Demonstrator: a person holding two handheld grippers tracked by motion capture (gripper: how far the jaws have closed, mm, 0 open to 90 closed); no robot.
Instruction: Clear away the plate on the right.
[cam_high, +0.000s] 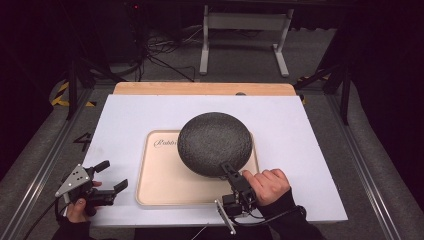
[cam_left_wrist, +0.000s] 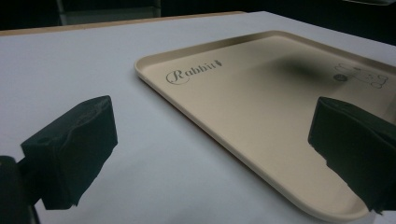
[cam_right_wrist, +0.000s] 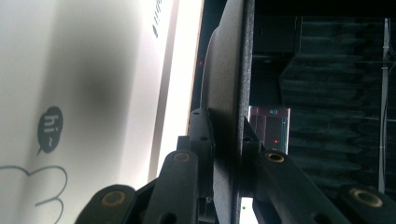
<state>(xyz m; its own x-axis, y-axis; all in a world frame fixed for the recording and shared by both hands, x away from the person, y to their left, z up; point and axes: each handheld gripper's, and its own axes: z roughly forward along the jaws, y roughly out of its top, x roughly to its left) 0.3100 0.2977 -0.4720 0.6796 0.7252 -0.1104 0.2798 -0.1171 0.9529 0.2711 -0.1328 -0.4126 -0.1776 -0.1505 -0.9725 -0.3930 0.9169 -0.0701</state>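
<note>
1. A dark speckled round plate (cam_high: 214, 143) is held above the beige tray (cam_high: 160, 187), over the tray's far right part and tilted
2. The right gripper (cam_high: 227, 170) sits at the tray's near right corner, its jaws clenched on the plate's near rim; the right gripper view shows the rim pinched edge-on
3. The left gripper (cam_high: 111, 176) rests just left of the tray on the white table (cam_high: 125, 115), jaws spread apart and grasping nothing

Left gripper (cam_left_wrist: 210, 154) with jaws wide apart, beige tray (cam_left_wrist: 261, 135) printed "Rabbit" between them, on white table (cam_left_wrist: 70, 70)
</note>
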